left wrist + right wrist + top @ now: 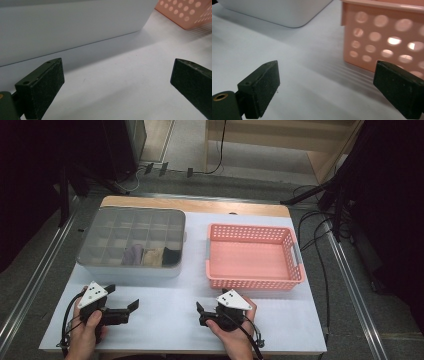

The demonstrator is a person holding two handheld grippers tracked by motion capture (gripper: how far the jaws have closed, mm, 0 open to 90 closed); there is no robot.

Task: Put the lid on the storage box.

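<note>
Resting on the white worktop [165, 315], the grey divided box [131, 243] with its clear lid lies directly ahead of the left tool [122, 297]; three folded cloth items [150, 256] occupy adjacent compartments in its near row. In the left gripper view the box wall [70, 25] stands just beyond the jaws, apart from them, with bare worktop [117, 82] between the two black pads [47, 87]. The left tool is fully spread and grips nothing. To the right of the box, near it but not touching, stands the pink perforated basket [252, 255], placed ahead of the right tool [200, 312]. In the right gripper view the basket wall [384, 40] rises beyond the far-side jaw, and the box corner [287, 12] shows at upper left. The right tool is likewise spread wide with nothing between its pads [264, 87]. Both tools sit low over the near edge of the worktop, each in one hand, well apart from each other.
</note>
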